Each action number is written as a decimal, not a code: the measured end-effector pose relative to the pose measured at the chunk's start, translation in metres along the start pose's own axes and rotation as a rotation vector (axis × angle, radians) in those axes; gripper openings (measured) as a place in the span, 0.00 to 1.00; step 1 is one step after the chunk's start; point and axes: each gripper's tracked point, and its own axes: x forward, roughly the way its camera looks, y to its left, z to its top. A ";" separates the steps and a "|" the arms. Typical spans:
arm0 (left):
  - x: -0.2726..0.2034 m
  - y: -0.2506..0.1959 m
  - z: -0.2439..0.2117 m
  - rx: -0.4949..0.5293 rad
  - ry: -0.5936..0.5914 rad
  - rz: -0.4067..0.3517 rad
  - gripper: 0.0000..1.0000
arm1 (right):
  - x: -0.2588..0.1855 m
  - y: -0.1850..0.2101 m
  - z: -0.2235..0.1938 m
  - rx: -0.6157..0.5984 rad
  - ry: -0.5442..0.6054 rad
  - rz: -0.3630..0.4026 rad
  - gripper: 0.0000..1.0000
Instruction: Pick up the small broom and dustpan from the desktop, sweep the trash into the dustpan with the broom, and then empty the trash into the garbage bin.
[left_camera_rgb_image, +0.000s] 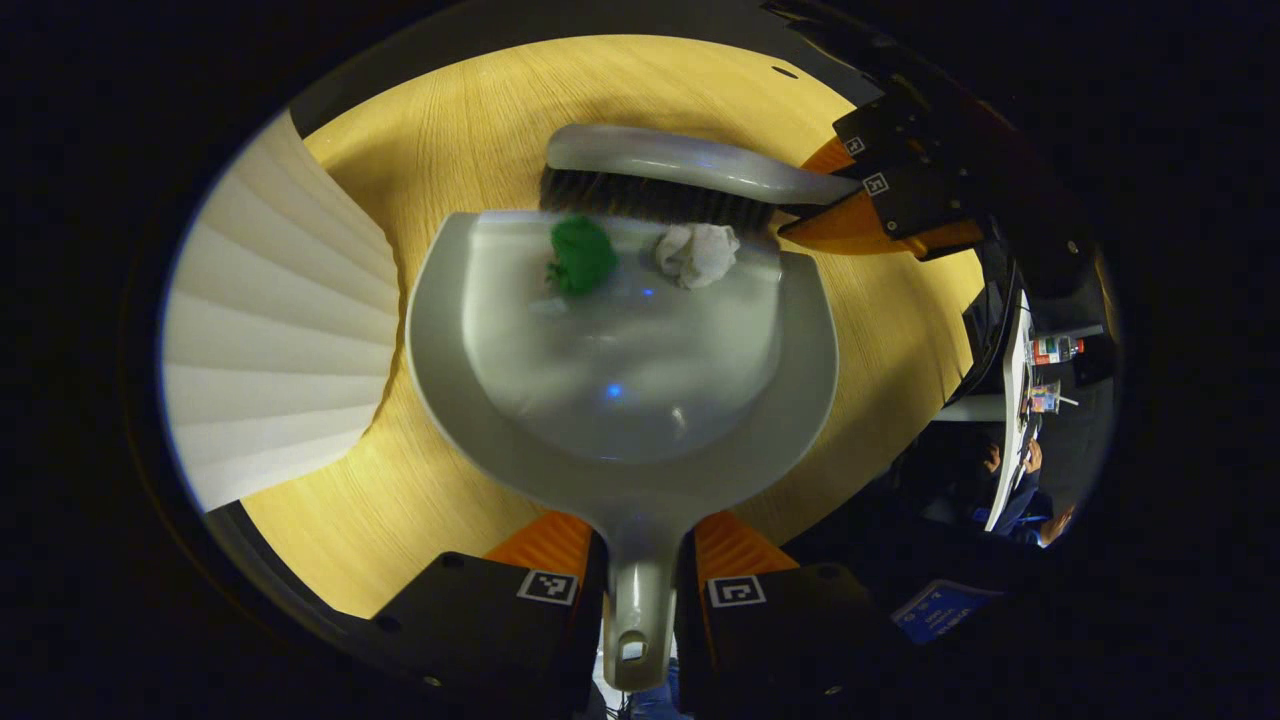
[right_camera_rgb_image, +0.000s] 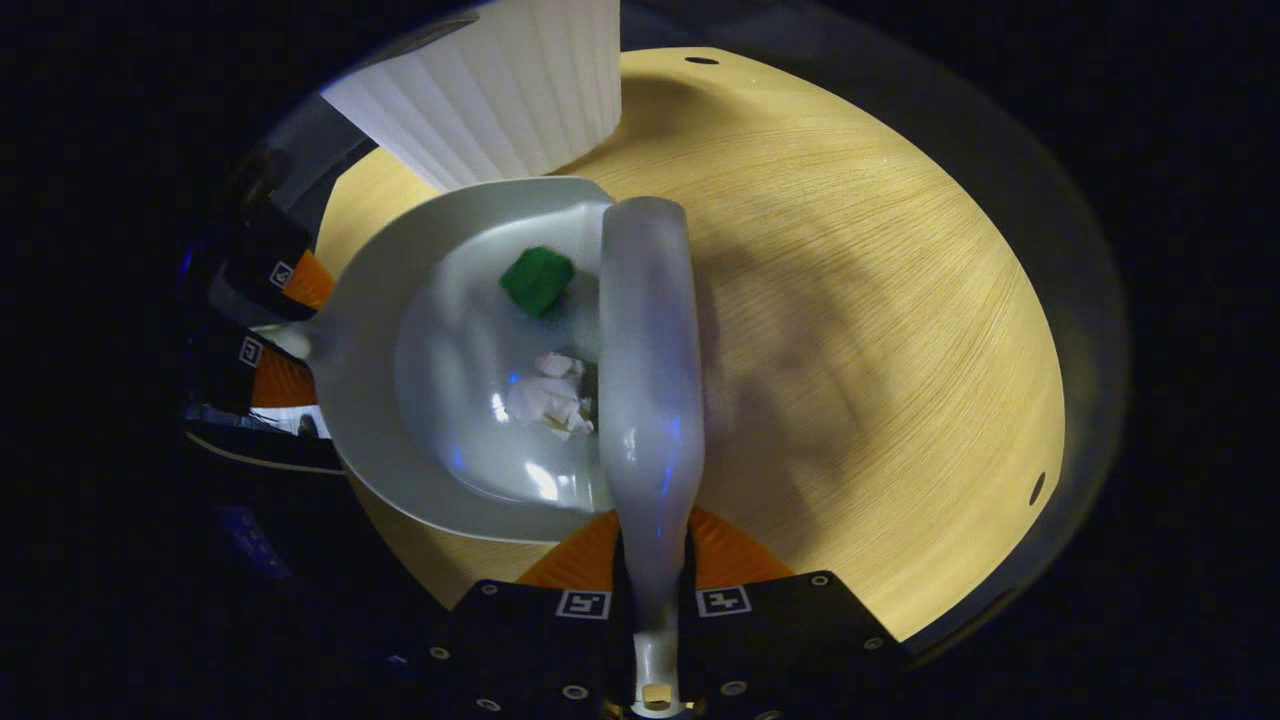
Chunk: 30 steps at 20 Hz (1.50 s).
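While clamped in each hand-held gripper (left_camera_rgb_image: 637, 585), dustpan (left_camera_rgb_image: 620, 400) ahead, broom (right_camera_rgb_image: 648, 380) at its mouth.

In the right gripper view the broom (right_camera_rgb_image: 648, 380) hides its own bristles and part of the white paper wad (right_camera_rgb_image: 548, 398). In the left gripper view the dustpan (left_camera_rgb_image: 620, 380) handle's end runs between the fingers (left_camera_rgb_image: 545, 590) toward the picture's lower edge. The white ribbed bin (left_camera_rgb_image: 280, 330) is cut off at the left. Things on the far desk (left_camera_rgb_image: 1015, 400) are too small to tell.
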 end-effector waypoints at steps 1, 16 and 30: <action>0.002 -0.001 0.000 -0.005 -0.008 -0.001 0.33 | 0.000 0.001 -0.002 -0.001 0.008 0.005 0.16; -0.003 -0.012 0.003 -0.021 -0.217 0.023 0.33 | 0.011 -0.066 -0.124 0.662 0.036 -0.149 0.16; -0.176 -0.037 0.003 0.132 -0.364 -0.006 0.33 | 0.019 -0.058 -0.131 0.774 -0.052 -0.094 0.16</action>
